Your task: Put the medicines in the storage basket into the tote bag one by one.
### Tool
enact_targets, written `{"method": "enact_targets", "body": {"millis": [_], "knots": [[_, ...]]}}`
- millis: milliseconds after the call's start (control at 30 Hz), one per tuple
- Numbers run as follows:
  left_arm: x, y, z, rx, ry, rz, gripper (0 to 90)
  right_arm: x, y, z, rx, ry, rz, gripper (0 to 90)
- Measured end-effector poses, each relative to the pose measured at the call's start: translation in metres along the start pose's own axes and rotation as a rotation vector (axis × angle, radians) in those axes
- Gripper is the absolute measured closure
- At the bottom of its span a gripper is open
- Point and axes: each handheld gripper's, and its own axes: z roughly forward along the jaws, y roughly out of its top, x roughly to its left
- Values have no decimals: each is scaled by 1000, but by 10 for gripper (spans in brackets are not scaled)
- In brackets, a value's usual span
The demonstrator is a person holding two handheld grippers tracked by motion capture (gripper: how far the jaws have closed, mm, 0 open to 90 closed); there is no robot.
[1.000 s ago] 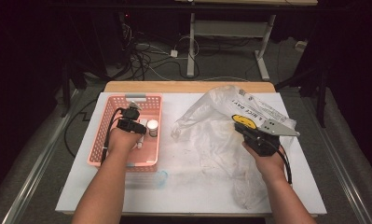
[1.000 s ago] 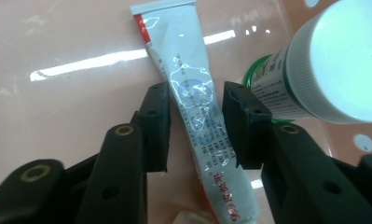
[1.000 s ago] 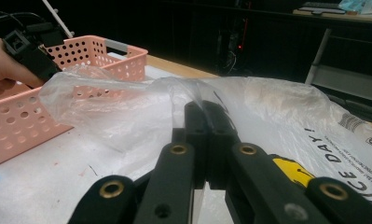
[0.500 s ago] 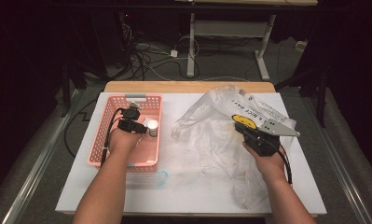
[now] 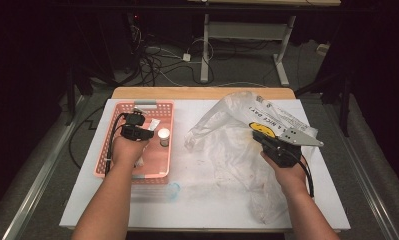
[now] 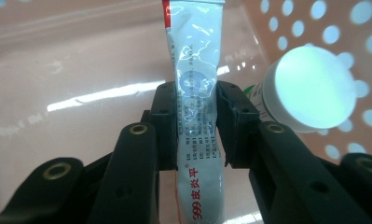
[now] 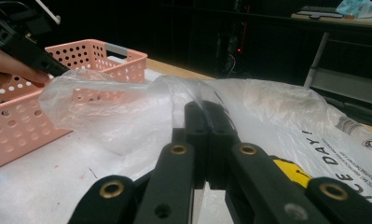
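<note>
A white ointment tube (image 6: 195, 79) with red print stands between the black jaws of my left gripper (image 6: 196, 123), whose pads press its sides; the jaws have just been closing on it. This happens inside the pink perforated basket (image 5: 137, 106), beside a small bottle with a white cap (image 5: 163, 135). From above, the left gripper (image 5: 146, 134) hangs over the basket's middle. My right gripper (image 5: 259, 140) is shut on a fold of the clear plastic bag (image 5: 227, 150), which bears a yellow smiley; the film is pinched between its jaws (image 7: 207, 121).
The white table top (image 5: 207, 210) carries the basket at left and the crumpled bag (image 7: 109, 112) at centre and right. A clear item with a blue end (image 5: 172, 190) lies just in front of the basket. Cables and desk legs stand beyond the far edge.
The left hand has shifted slightly inside the basket. The right hand and the bag have stayed still.
</note>
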Motion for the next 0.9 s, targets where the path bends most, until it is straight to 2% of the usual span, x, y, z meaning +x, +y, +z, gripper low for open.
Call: {"method": "enact_targets", "body": {"millis": [233,900], "knots": [[-2,-6,-16,-88,-28,3,689,1,0,0,-1,-1,3,900],[-8,-27,-46,-243,-75,42,689,1,1,-2,-3,0,2,900]]}}
